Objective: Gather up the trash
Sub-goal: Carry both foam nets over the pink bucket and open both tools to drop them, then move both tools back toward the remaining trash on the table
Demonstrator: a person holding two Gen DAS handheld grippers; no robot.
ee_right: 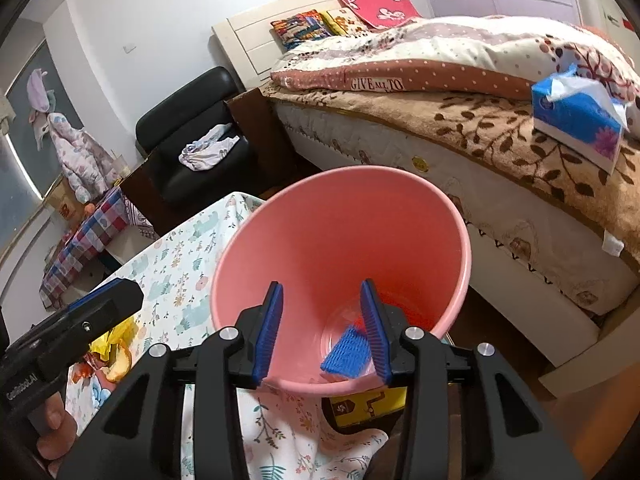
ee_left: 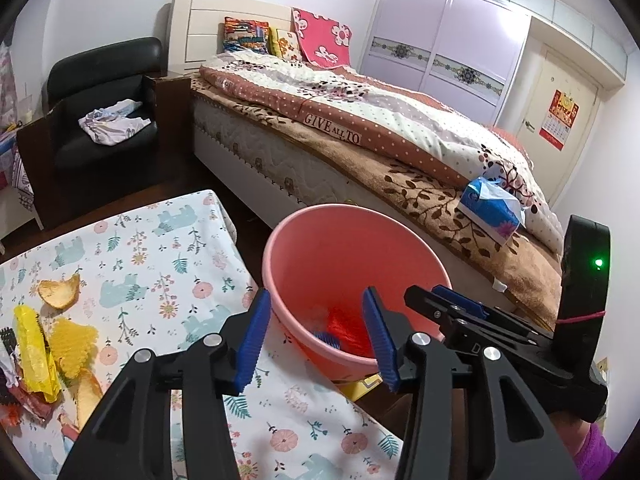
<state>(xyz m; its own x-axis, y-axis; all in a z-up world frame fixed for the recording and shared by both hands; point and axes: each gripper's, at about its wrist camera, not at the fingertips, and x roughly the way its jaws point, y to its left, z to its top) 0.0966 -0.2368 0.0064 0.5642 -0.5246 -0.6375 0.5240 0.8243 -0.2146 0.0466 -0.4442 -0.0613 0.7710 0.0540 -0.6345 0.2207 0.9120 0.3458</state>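
A pink bin (ee_left: pixel 352 240) stands beside the table with the floral cloth (ee_left: pixel 160 260). My left gripper (ee_left: pixel 316 340) hangs open over the bin's near rim with nothing between its blue pads. My right gripper (ee_right: pixel 324 332) is open above the bin (ee_right: pixel 340 220) too, and nothing is pressed between its pads. Inside the bin, a blurred blue foam net (ee_right: pixel 346 354) shows beside something red (ee_left: pixel 346 326). On the table's left lie an orange peel (ee_left: pixel 60 290), a yellow wrapper (ee_left: pixel 34 354) and a yellow foam net (ee_left: pixel 74 346).
A bed (ee_left: pixel 360 136) with a blue tissue box (ee_left: pixel 490 208) runs close behind the bin. A black armchair (ee_left: pixel 104 92) holding a cloth stands at the back left. A yellow box (ee_right: pixel 364 404) sits under the bin's near side.
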